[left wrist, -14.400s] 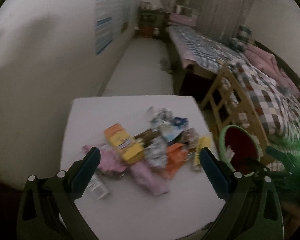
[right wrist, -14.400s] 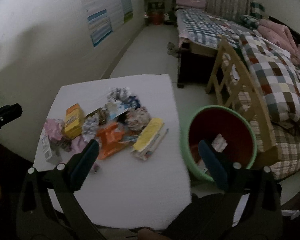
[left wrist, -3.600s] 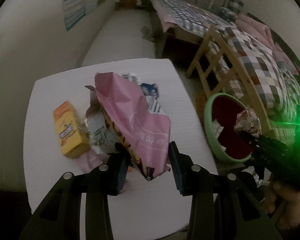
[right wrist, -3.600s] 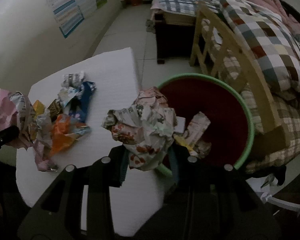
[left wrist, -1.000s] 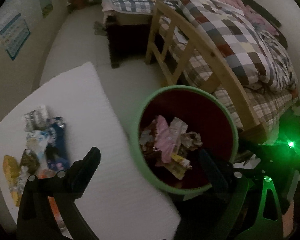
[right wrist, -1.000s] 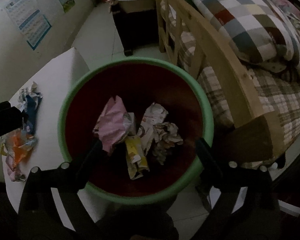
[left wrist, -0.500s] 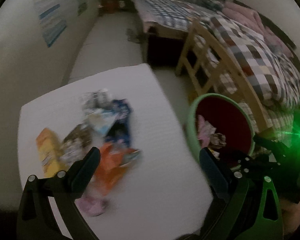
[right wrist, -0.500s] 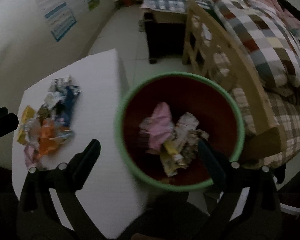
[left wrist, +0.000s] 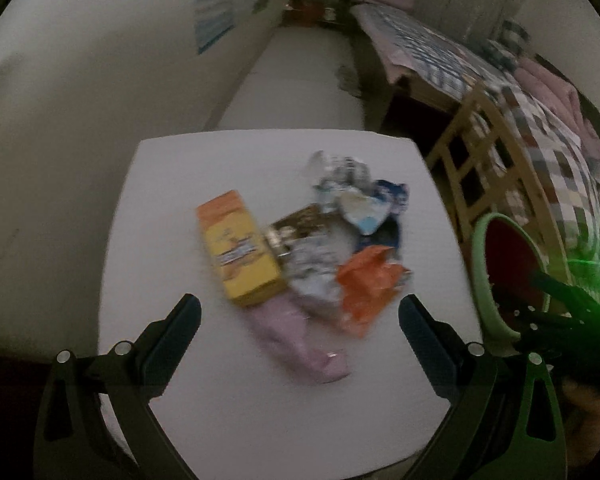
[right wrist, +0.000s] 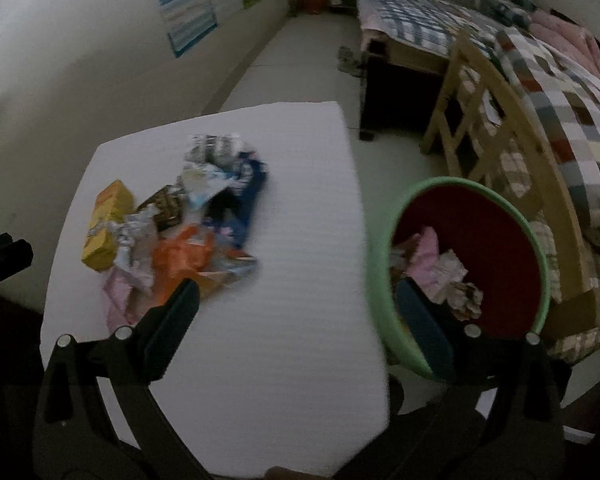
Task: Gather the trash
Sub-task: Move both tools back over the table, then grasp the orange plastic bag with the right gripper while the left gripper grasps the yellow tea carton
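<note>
Both grippers, left gripper (left wrist: 300, 320) and right gripper (right wrist: 296, 308), have swung back empty with jaws wide apart over the white table (left wrist: 188, 184), where crumpled wrappers (left wrist: 324, 256) await; others fill the green-rimmed red bin (right wrist: 540, 264).

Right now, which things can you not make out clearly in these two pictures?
- Print on the yellow box: motion blur, both views.
- Bin contents: left view shows only its rim; right view has the right tool finger covering the lower part.
- Wall poster text: too small.
</note>
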Demonstrator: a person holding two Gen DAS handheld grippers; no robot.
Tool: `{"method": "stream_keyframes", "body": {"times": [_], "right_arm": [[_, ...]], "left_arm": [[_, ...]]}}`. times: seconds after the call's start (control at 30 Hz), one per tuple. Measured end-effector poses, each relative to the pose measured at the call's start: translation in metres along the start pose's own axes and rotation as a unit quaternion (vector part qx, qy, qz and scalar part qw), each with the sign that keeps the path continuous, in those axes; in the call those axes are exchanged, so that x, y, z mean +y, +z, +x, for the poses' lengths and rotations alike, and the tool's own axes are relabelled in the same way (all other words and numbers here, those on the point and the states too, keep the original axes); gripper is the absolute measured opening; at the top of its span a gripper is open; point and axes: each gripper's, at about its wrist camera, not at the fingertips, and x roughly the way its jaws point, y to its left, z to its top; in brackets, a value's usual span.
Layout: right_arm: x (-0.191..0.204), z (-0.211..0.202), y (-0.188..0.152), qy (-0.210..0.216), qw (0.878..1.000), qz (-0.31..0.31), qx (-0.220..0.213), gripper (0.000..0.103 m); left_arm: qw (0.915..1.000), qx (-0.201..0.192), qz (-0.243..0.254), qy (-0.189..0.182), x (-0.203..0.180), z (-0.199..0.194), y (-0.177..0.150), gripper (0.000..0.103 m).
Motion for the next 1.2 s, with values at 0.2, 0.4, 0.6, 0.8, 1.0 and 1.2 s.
{"method": "stream_keyframes", "body": {"times": [0.2,0.4,0.6,0.8,1.0,1.2], "right_arm": [[0.035,0.002,0.002,0.004,1.0,-0.023,0.001,0.097],[0.058,0.01,-0.003,0.008,0.999,-0.033,0.01,0.097],[0.07,0.023,-0.007,0.009,0.999,-0.031,0.021,0.097],[0.072,0.036,-0.007,0.009,0.999,-0.024,0.031,0.097],[0.071,0.057,-0.005,0.01,0.999,-0.014,0.046,0.097],[0.072,0.08,-0.001,0.013,0.998,-0.007,0.061,0.091]], "left_arm": [[0.9993,-0.002,-0.037,0.004,0.046,-0.004,-0.013,0.095],[0.9984,0.002,-0.057,-0.003,0.075,-0.004,-0.024,0.095],[0.9972,0.011,-0.072,-0.015,0.088,0.007,-0.027,0.095],[0.9954,0.028,-0.085,-0.034,0.087,0.03,-0.018,0.095],[0.9934,0.047,-0.095,-0.042,0.081,0.059,-0.004,0.094],[0.9919,0.065,-0.101,-0.041,0.075,0.089,0.015,0.094]]}}
